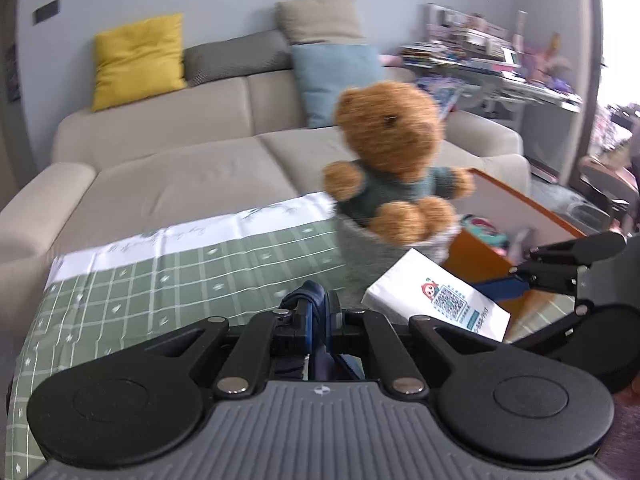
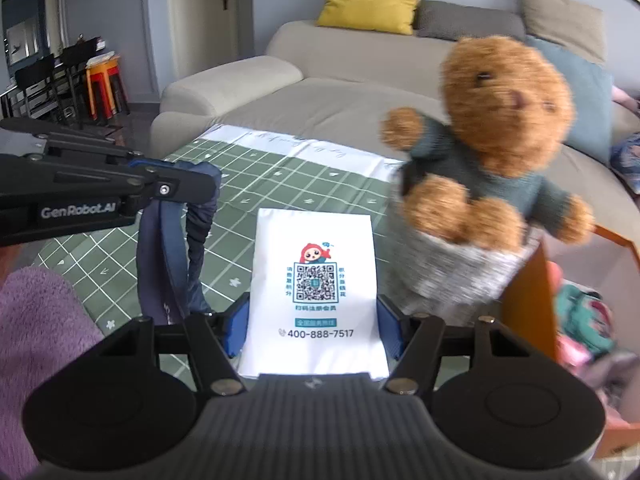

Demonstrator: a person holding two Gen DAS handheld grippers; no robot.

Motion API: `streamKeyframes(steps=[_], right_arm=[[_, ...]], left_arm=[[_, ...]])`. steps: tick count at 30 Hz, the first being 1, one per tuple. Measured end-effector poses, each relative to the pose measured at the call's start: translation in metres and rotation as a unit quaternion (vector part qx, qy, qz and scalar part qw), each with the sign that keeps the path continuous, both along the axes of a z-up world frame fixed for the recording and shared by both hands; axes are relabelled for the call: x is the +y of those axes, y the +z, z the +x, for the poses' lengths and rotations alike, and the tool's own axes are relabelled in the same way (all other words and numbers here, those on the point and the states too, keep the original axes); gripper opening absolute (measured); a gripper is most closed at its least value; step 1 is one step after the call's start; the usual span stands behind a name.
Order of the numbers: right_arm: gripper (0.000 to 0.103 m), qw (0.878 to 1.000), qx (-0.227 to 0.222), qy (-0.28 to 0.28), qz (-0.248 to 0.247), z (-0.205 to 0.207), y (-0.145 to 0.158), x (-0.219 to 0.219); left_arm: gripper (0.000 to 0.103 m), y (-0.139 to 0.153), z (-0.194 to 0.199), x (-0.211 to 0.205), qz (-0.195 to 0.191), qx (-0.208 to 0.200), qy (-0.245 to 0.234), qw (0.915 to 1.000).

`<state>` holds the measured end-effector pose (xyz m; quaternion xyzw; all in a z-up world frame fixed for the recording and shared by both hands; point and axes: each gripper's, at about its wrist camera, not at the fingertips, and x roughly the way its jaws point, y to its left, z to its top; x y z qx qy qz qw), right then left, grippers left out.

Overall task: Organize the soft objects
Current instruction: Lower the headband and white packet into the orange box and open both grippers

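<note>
My left gripper (image 1: 314,320) is shut on a dark blue fabric item (image 1: 298,296). In the right wrist view that item (image 2: 160,264) hangs in loops from the left gripper (image 2: 208,188). My right gripper (image 2: 314,320) is shut on a white soft packet (image 2: 316,248) printed with a QR code, its blue pads pressing both sides. The same packet (image 1: 436,300) appears in the left wrist view beside the right gripper (image 1: 516,276). Just beyond, a brown teddy bear (image 1: 392,140) (image 2: 504,112) in a green jumper sits in a grey fabric bucket (image 1: 368,252) (image 2: 452,276).
A green checked cloth (image 1: 180,280) covers the surface below. An orange box (image 2: 528,300) at the right holds colourful soft toys. Behind is a beige sofa (image 1: 180,176) with yellow, grey and blue cushions. Purple fluffy fabric (image 2: 40,340) shows at lower left.
</note>
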<state>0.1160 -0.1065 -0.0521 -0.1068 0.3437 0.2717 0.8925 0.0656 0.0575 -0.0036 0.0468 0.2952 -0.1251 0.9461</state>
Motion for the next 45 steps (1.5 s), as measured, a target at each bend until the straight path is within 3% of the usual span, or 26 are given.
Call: streamKeyframes(steps=[7, 12, 27, 37, 45], right_arm=[[0.063, 0.999, -0.013, -0.043, 0.005, -0.029, 0.016, -0.059], [0.063, 0.996, -0.023, -0.083, 0.005, -0.039, 0.025, -0.102], [0.063, 0.986, -0.048, -0.160, -0.030, -0.001, 0.055, -0.199], [0.063, 0.983, -0.048, -0.172, -0.045, 0.072, 0.052, -0.230], [0.063, 0.984, -0.029, -0.165, -0.065, 0.133, 0.016, -0.245]], left_arm=[[0.006, 0.022, -0.006, -0.055, 0.002, -0.017, -0.069, 0.9975], [0.006, 0.037, 0.003, -0.100, 0.010, -0.036, -0.129, 0.9910], [0.006, 0.078, 0.066, -0.230, 0.054, -0.107, -0.264, 0.9570], [0.006, 0.052, 0.134, -0.282, 0.125, -0.085, -0.284, 0.9469], [0.006, -0.001, 0.190, -0.308, 0.220, -0.003, -0.256, 0.9413]])
